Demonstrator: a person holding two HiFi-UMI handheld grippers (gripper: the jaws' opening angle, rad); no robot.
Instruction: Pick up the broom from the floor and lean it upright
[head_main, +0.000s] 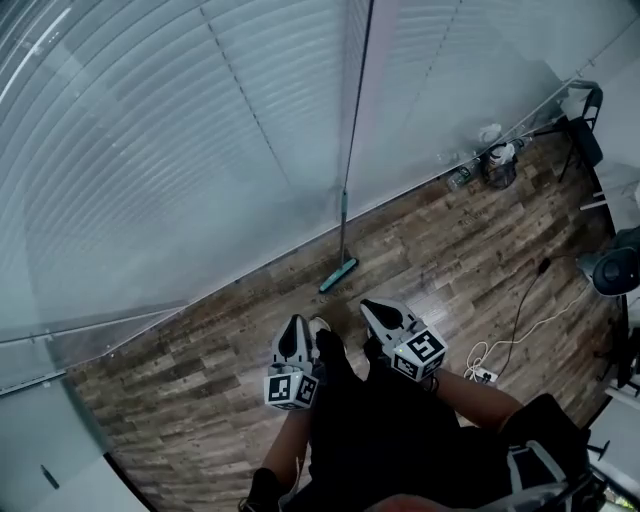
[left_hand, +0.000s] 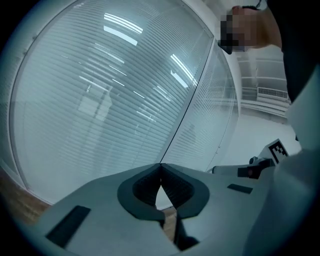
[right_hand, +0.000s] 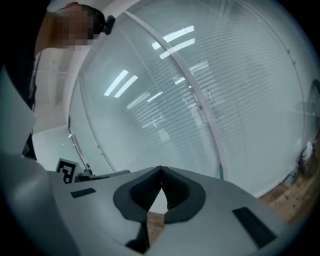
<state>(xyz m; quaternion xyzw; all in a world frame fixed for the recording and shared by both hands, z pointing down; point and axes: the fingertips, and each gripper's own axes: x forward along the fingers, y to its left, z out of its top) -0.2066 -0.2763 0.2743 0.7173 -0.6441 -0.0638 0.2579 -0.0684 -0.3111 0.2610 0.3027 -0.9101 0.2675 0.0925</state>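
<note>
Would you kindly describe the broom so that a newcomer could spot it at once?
Find the long glass wall with blinds beside the wooden floor. Near its middle the broom leans upright against it. It is the only tall thin pole there, teal at the bottom, unlike the low clutter farther right.

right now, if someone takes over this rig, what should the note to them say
Left gripper: shut, empty, held low in front of the body.
Right gripper: shut, empty, beside the left one.
Broom: stands upright, head on the wood floor, handle leaning against the glass wall with blinds.
Done: broom picked up, leaned and let go.
Left: nothing that shows; perhaps just check that it stays put.
</note>
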